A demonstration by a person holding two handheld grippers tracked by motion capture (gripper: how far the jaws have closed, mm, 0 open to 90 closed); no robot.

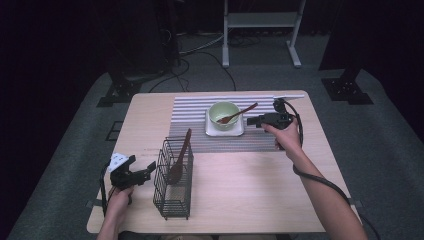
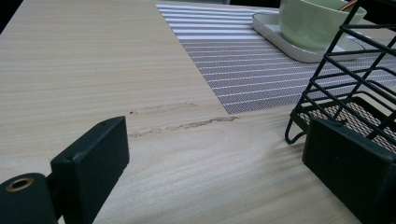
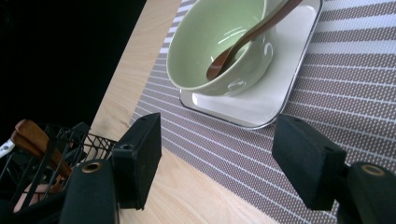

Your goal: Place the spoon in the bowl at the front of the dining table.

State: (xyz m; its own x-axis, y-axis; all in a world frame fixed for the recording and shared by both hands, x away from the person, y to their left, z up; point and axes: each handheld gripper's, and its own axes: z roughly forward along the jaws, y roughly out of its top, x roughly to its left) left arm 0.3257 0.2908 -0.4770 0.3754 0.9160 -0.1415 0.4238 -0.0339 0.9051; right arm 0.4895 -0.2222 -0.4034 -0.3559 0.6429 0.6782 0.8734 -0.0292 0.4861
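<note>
Tabletop (image 1: 240, 190) — spoon (image 1: 237, 114) already in bowl (image 1: 223, 114); your right hand-held gripper (image 1: 252, 121) wide, empty; left hand-held gripper (image 1: 148, 171) wide beside rack (image 1: 172, 200) — spatula (image 1: 179, 159) remains.

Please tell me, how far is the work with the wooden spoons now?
Done: one wooden spoon lies in the green bowl on the white tray. In hand: nothing; the right tool is open beside the bowl, the left tool open by the wire rack. Left: probably the second spoon, standing in the rack.
</note>
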